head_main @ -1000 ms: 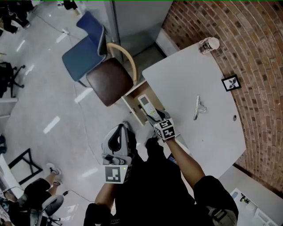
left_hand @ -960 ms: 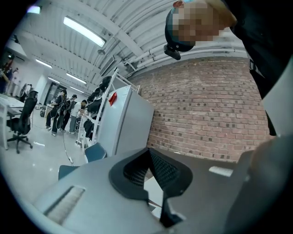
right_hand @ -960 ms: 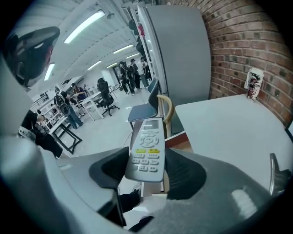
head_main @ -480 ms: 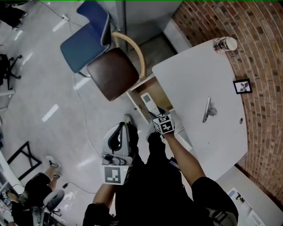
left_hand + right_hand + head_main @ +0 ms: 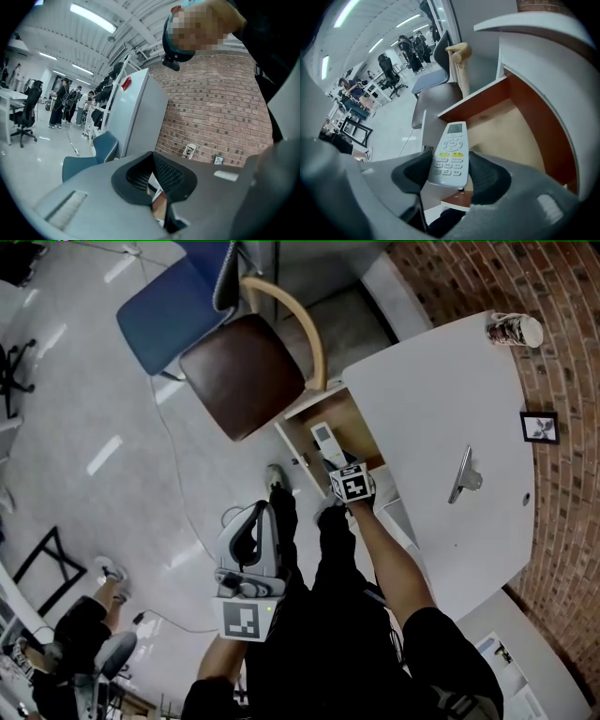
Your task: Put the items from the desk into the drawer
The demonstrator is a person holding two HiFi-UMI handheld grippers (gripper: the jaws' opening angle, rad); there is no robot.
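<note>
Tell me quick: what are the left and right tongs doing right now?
Left tongs: closed, nothing between them.
Right tongs: closed on the white remote control, over the open drawer.

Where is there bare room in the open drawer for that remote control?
The drawer's wooden floor looks bare right up to its red-brown side wall; only the remote control in the right gripper hangs above it. The desktop is also free between the paper cup and the metal clip.

no legible text or labels anywhere
</note>
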